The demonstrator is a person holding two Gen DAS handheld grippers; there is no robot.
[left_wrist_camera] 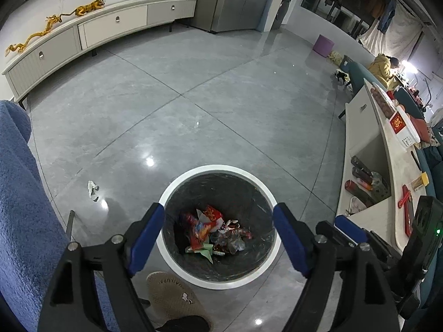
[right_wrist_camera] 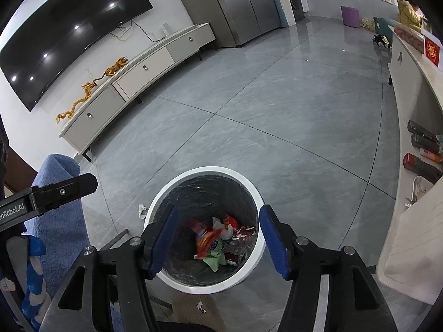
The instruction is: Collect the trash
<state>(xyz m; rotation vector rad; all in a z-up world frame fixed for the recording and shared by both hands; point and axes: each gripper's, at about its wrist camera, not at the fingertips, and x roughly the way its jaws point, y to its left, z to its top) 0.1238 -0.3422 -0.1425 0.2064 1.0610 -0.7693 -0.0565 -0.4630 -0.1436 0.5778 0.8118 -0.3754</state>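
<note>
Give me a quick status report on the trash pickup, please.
Left gripper and right gripper open, empty, above bin. Wrappers binned. Crumpled tissue on floor beside it. Nothing blocking.

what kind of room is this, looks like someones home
Most likely a home living room: a large dark wall-mounted television hangs above a long low white media cabinet with drawers, on a glossy grey tiled floor. A tall steel refrigerator suggests an open-plan kitchen area adjoining it.

Wall TV [right_wrist_camera: 69, 27], cabinet [right_wrist_camera: 144, 69] w/ gold dragon [right_wrist_camera: 83, 94], fridge [right_wrist_camera: 238, 5]
</note>
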